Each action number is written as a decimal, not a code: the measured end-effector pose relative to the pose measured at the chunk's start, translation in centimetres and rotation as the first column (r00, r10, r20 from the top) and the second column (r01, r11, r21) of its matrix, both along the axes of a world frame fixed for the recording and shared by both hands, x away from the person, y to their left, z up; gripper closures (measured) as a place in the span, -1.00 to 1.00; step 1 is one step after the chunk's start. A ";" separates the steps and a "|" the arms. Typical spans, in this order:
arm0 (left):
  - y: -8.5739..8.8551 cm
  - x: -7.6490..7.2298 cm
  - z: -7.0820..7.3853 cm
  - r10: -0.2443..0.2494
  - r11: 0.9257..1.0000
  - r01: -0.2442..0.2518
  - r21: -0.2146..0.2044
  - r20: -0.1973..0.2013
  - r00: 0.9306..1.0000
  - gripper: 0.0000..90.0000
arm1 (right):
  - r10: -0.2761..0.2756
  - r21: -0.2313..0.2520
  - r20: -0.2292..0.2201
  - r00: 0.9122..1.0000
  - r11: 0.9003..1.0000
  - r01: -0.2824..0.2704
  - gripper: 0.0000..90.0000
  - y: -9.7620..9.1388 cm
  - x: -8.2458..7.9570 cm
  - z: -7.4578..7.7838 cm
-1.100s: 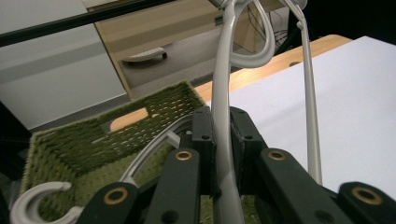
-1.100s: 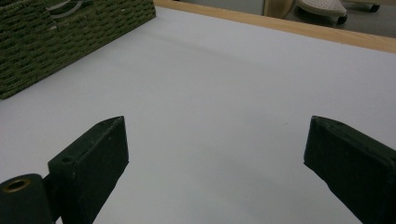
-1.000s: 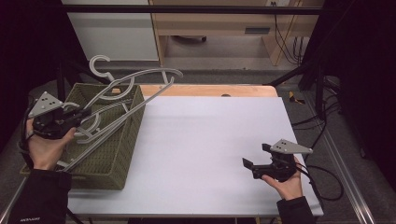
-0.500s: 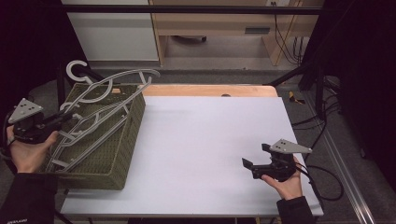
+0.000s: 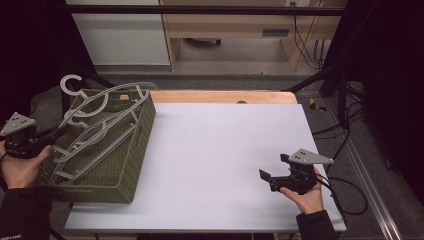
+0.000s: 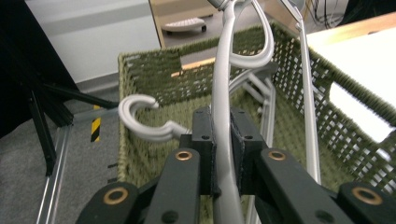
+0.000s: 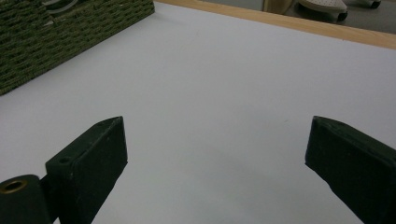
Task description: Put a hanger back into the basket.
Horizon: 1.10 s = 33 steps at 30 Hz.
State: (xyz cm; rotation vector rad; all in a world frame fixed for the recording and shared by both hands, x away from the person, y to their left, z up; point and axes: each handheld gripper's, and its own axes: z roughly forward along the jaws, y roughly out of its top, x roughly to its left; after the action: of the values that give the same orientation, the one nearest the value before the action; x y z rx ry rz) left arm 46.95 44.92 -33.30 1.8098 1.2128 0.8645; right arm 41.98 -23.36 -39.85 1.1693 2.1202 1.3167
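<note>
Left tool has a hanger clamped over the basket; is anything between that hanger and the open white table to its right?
The left tool grips a grey hanger that pokes above the green basket. The basket's right wall and the other hangers tangled beneath it stand in the way; beyond, nothing visible lies on the table.

High view looks forward and down over the surface (image 5: 220, 150). Both gripper views sit close and low, sharing the green woven basket (image 5: 127, 165).

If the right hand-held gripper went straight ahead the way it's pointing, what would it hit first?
Probably the green woven basket, though it is far off. The right hand-held gripper, jaws open, looks across bare white table toward it.
</note>
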 end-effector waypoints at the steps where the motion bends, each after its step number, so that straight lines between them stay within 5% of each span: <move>1: 0.2 0.1 -0.2 0.002 1.000 -0.002 0.005 -0.004 1.000 0.82 | 0.000 0.001 -0.002 1.000 1.000 0.000 -0.87 0.0 0.0 0.0; 25: 3.0 -2.2 -0.3 0.009 1.000 -0.009 0.010 -0.010 1.000 0.82 | 0.004 -0.001 -0.002 1.000 1.000 -0.004 -0.88 -0.1 0.0 0.0; 33: 3.1 -1.9 -1.4 0.021 1.000 -0.021 0.007 -0.013 1.000 0.82 | 0.007 -0.009 -0.008 1.000 1.000 -0.007 -0.88 0.1 0.0 0.0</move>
State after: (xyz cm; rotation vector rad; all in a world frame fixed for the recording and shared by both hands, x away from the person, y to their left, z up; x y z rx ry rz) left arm 45.03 48.00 -34.68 1.8136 1.2402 0.8704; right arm 42.01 -23.29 -39.90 1.1663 2.1358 1.3066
